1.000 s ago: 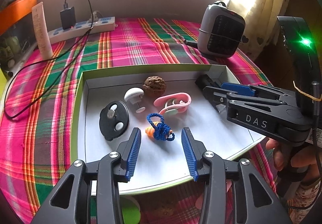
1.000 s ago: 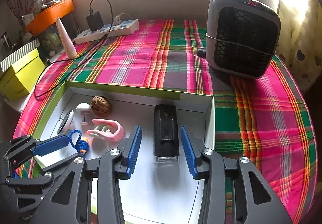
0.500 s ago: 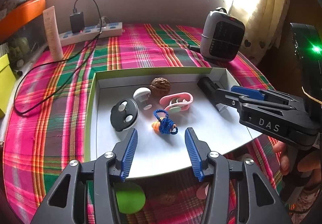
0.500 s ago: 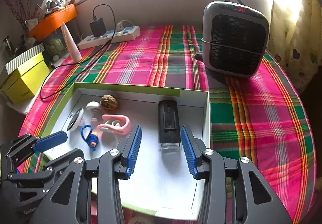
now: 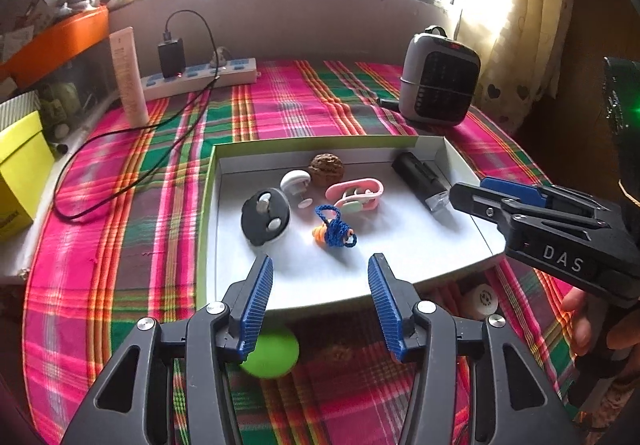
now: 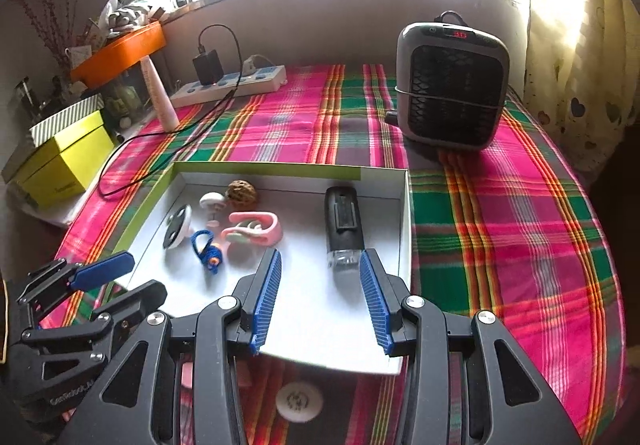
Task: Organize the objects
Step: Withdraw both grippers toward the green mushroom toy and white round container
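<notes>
Left gripper [image 5: 320, 287] spread wide, holding nothing, poised over the near edge of a white box [image 5: 400, 269] on a plaid cloth [image 5: 132, 229]; right gripper [image 6: 320, 287] likewise spread and empty above the box's near right part. Inside the box, from left: a black disc [image 5: 266, 217], a white knob [image 5: 295, 181], a walnut [image 5: 326, 169] at the far wall, a pink clip [image 5: 356, 195] and, nearer, a blue cord [image 5: 334, 231] tied to an orange piece. A black torch [image 6: 344, 221] lies lengthwise by the right wall, its clear end just ahead of the right gripper's fingers. On the cloth just near of the box sit a green ball [image 5: 272, 351] and a white cap [image 6: 300, 401]. Far right stands a heater [image 6: 454, 85]; far left, a power strip [image 5: 200, 75], a tube [image 5: 129, 81] and a yellow box [image 6: 66, 161]
</notes>
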Available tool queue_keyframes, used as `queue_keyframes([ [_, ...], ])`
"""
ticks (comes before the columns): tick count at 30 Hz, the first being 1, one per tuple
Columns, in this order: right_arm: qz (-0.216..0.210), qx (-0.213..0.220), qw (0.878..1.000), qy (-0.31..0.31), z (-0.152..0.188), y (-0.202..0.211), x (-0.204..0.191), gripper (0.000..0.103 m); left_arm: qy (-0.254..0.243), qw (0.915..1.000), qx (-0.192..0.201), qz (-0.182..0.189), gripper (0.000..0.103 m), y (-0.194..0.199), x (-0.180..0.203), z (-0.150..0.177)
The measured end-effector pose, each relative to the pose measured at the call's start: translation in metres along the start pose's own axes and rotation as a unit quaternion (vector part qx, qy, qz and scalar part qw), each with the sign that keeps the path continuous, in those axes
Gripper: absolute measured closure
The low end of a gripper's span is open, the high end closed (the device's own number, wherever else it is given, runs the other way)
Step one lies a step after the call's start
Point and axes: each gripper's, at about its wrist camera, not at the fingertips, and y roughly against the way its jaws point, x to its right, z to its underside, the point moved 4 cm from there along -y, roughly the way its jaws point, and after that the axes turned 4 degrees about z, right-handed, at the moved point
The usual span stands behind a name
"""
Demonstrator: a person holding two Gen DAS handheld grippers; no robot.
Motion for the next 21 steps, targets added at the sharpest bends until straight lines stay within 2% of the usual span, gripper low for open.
queue_keyframes([
  [7, -0.006, 0.012, 1.000, 0.003, 0.015, 0.018, -0.006, 0.061, -0.003, 0.9999, 0.007, -0.010, 0.054, 0.012, 0.001, 0.011],
  [21, -0.006, 0.024, 1.000, 0.004, 0.040, 0.038, -0.009, 0.061, -0.002, 0.9998, 0.016, -0.009, 0.054, 0.030, 0.004, 0.031],
])
